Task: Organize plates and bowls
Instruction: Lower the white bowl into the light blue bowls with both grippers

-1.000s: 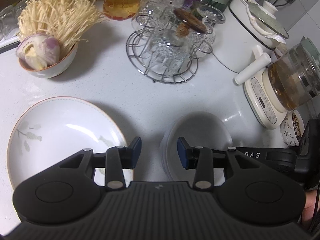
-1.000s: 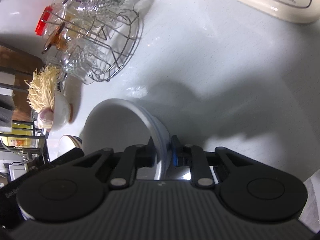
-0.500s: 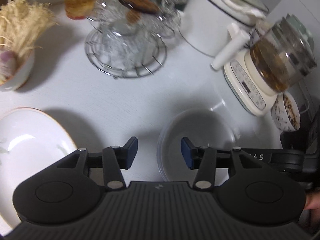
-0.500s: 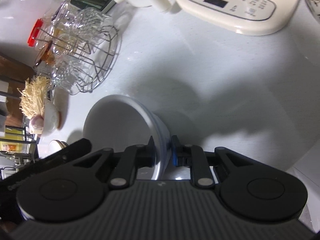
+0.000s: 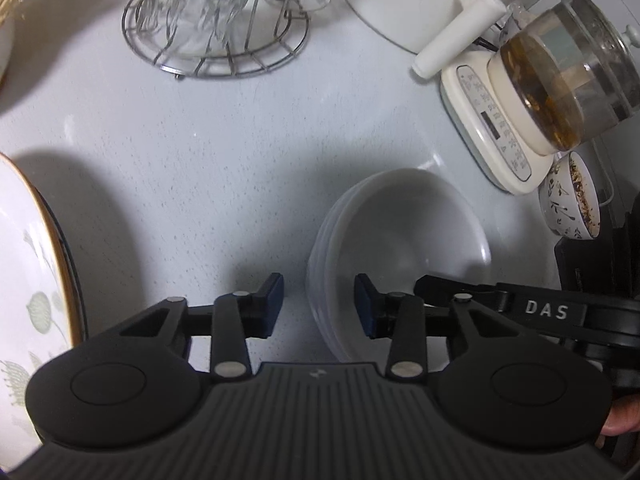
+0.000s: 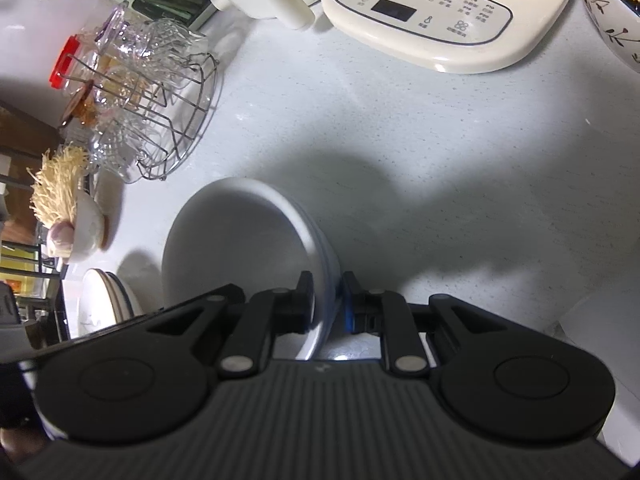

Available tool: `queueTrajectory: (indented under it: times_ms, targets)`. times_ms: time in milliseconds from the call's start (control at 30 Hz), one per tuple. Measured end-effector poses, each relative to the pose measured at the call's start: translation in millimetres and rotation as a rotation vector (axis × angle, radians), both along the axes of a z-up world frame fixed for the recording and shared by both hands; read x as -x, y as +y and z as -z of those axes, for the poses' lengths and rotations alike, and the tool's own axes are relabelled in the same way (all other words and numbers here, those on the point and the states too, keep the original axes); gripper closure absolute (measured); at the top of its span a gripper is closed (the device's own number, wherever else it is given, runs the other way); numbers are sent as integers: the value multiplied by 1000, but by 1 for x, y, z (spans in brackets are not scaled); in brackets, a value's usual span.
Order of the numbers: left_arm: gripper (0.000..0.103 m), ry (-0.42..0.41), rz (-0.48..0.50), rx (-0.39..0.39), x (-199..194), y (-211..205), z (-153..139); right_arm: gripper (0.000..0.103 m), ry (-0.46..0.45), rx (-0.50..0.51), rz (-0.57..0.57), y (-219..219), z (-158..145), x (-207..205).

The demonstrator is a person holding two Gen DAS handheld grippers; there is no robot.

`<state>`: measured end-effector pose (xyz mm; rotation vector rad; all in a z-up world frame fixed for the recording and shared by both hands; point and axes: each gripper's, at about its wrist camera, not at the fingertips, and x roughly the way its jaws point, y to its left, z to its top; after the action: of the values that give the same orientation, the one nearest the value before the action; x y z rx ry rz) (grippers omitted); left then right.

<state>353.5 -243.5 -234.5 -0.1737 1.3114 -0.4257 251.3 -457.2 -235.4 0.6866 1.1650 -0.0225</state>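
- The pale counter (image 5: pixel 208 152) carries everything in view
- A cream kettle base (image 6: pixel 424 12) with a glass pot (image 5: pixel 568 76) on it stands at the far right, a patterned bowl (image 5: pixel 570 204) just beside it
- A round wire rack (image 5: pixel 216 40) holding upturned glasses sits toward the back
- A gold-rimmed plate (image 5: pixel 32 264) lies at the left edge; it looks stacked on another, though the right view is too small to be sure
- The white bowls (image 5: pixel 400 240), a nested stack, sit between plate and kettle
- The right tool (image 6: pixel 326 300) is clamped on the stack's near rim, one finger inside and one outside
- The left tool (image 5: pixel 319 306) is spread wide, its fingers straddling the stack's left rim without touching it
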Motion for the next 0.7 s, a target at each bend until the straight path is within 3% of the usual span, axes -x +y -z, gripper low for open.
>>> queueTrajectory:
  times_ms: [200,700]
  targets:
    - [80,16,-8,44,0,7,3,84,-10,7,16,3,-1,3]
    - [81,-13,51,47,-5,21,-16,85,-43,12,74,19,-15,14]
